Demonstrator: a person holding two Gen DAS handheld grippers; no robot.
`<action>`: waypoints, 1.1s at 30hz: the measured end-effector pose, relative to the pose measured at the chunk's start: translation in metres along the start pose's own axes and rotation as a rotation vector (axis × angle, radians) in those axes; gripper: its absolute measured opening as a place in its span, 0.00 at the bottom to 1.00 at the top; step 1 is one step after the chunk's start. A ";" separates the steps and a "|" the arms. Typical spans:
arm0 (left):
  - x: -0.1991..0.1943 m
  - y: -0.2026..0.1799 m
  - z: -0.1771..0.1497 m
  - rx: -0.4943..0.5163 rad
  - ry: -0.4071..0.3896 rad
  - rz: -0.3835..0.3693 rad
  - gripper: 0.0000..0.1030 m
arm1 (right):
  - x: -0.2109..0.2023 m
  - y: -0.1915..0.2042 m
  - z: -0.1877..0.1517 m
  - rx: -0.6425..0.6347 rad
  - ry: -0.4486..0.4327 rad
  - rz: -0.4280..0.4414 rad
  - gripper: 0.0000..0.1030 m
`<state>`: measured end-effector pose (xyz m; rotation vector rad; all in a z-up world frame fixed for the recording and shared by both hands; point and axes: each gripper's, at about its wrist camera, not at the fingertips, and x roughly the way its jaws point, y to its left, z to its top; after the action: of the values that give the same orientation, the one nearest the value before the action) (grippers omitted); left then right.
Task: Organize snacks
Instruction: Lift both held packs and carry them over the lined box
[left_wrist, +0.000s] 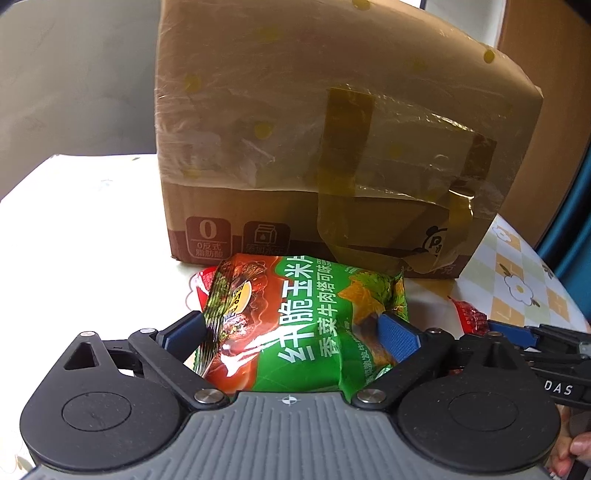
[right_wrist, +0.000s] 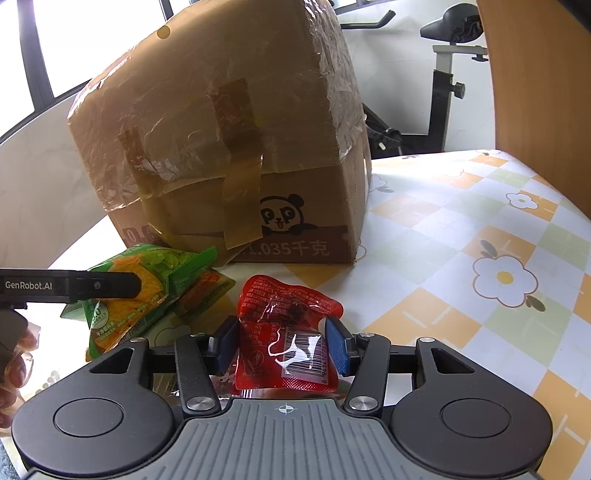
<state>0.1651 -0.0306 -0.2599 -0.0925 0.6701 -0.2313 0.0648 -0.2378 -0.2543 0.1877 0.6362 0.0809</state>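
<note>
Left wrist view: green chip bag (left_wrist: 295, 325) is straddled by wide-parted left gripper (left_wrist: 295, 332), just before cardboard box (left_wrist: 332, 147). Red packet (right_wrist: 291, 336) is pinched by right gripper (right_wrist: 282, 341) beside it; slippery foil could be dropped.

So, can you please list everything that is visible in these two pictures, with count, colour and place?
cardboard box: 1, brown, taped, at the back of the table
green snack bag: 1, green and red-brown, in front of the box
second packet: 1, green-orange, partly under the green snack bag
red packet: 1, red with a barcode, right of the green bag
tablecloth: 1, white, orange and pale green checks with flowers, over the table
exercise bike: 1, black and white, behind the table
left claw: 1, black with blue pads, wide, green bag between its pads
right claw: 1, black with blue pads, closed on the red packet
</note>
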 end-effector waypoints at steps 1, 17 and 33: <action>-0.003 0.000 -0.001 -0.003 -0.009 -0.009 0.88 | 0.000 0.000 0.000 0.000 0.000 0.000 0.46; -0.078 0.003 -0.017 -0.107 -0.176 0.106 0.74 | 0.000 0.002 0.001 -0.002 -0.003 -0.016 0.45; -0.139 -0.001 0.034 -0.033 -0.393 0.118 0.74 | -0.087 0.028 0.074 -0.153 -0.186 -0.040 0.45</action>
<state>0.0810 0.0025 -0.1494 -0.1260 0.2867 -0.0836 0.0393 -0.2329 -0.1396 0.0337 0.4463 0.0720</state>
